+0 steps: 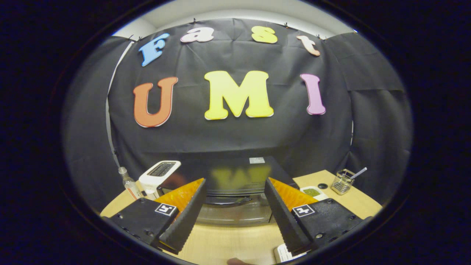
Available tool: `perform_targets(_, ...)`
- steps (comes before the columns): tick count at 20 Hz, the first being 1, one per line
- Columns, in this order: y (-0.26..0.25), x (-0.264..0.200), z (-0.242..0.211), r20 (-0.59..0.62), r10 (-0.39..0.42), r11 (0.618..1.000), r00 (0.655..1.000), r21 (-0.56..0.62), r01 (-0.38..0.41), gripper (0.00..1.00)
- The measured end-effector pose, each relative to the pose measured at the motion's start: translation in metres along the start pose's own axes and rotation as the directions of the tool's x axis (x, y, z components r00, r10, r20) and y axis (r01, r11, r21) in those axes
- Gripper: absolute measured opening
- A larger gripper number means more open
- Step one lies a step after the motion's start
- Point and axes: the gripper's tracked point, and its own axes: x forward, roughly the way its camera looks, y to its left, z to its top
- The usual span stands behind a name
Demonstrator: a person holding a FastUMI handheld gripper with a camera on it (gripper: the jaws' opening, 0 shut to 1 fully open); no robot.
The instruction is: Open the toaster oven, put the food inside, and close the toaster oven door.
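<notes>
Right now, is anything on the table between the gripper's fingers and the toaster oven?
No. In the gripper view, only bare table lies between the open hand-held gripper and the toaster oven.

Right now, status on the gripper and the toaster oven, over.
Gripper open, fingers spread, holding nothing. Toaster oven just ahead between the fingers, door looks shut, handle facing us. Nothing between fingers and door; white toaster sits beside the oven.

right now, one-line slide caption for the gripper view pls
Open gripper faces the closed toaster oven on the table, its door handle between the fingers.
</notes>
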Motion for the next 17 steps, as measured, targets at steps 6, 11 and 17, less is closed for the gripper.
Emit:
perform_targets(6, -0.004, -0.107, 0.057, 0.105, 0.031, 0.999, 0.994, -0.031, -0.028, 0.98)
perform_targets(11, -0.007, -0.207, 0.069, 0.168, 0.067, 0.996, 0.983, -0.066, -0.057, 0.99)
perform_targets(17, -0.014, -0.303, 0.056, 0.216, 0.075, 0.993, 0.973, -0.106, -0.053, 0.99)
